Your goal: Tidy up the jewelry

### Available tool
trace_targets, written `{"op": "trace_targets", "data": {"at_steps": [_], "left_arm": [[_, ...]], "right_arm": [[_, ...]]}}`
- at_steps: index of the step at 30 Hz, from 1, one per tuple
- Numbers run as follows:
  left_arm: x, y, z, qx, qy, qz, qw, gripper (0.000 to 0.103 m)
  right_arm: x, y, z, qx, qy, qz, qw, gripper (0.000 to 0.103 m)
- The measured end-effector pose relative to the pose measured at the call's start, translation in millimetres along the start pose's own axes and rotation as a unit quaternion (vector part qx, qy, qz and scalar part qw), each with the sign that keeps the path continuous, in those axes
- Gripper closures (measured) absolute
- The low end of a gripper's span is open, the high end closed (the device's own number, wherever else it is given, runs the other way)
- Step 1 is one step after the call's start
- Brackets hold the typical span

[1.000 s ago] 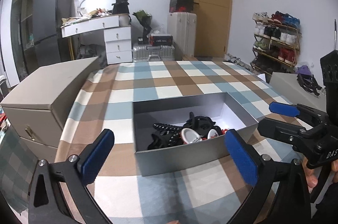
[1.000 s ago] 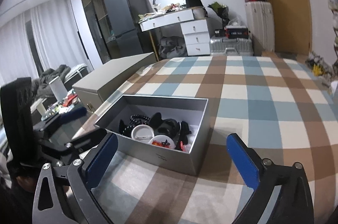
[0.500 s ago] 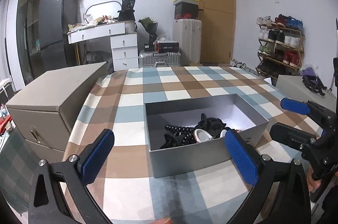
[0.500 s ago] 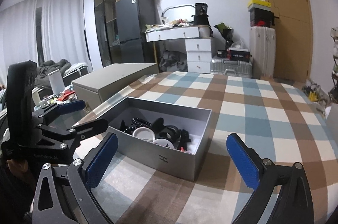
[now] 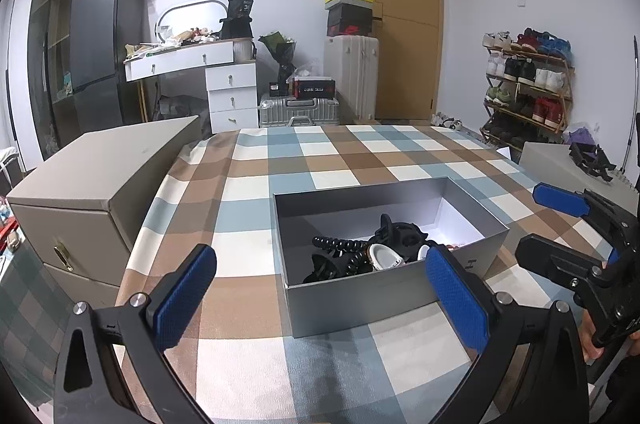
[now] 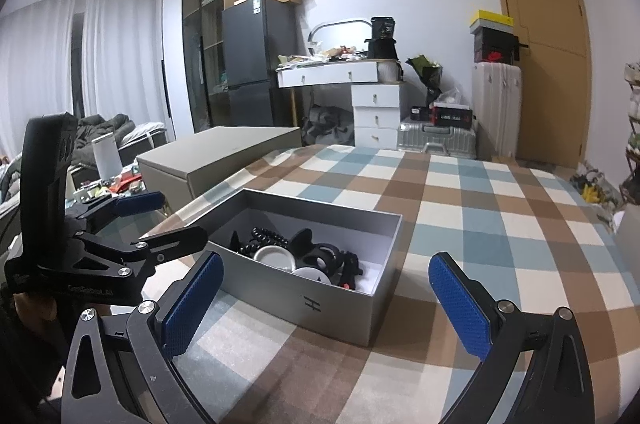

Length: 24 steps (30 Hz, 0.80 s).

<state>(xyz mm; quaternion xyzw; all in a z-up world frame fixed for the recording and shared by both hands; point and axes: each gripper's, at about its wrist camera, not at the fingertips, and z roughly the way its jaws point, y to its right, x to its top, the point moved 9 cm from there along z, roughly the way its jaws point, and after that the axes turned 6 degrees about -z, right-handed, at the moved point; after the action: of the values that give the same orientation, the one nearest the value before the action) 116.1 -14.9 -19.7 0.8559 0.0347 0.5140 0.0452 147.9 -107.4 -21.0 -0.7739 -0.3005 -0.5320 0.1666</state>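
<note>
— Box on the checked cloth: what does it hold?

— Grey, no lid on it, near the cloth's near edge. Inside, a heap at the near end: a black beaded string, black clips, and two round white tins. Something small and red lies against the near wall. The far end shows bare white floor.

— And the grippers?

— Left gripper hangs just short of the box, blue pads spread wide, nothing between them. Right gripper is likewise splayed and empty, near the box's near corner. Neither touches the box.

— Any other containers?

— Beige cabinet stands left of the table, its drawer closed. Another grey box sits far right with a black object on top; I cannot tell what that is.
</note>
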Motion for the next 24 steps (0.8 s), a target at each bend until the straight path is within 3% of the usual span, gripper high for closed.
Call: {"op": "trace_targets", "data": {"at_steps": [24], "left_arm": [[0.5, 4.6, -1.0, 0.006, 0.004, 0.018, 0.9998, 0.001]], "right_arm": [[-0.7, 3.3, 0.4, -0.001, -0.002, 0.007, 1.000, 0.000]]}}
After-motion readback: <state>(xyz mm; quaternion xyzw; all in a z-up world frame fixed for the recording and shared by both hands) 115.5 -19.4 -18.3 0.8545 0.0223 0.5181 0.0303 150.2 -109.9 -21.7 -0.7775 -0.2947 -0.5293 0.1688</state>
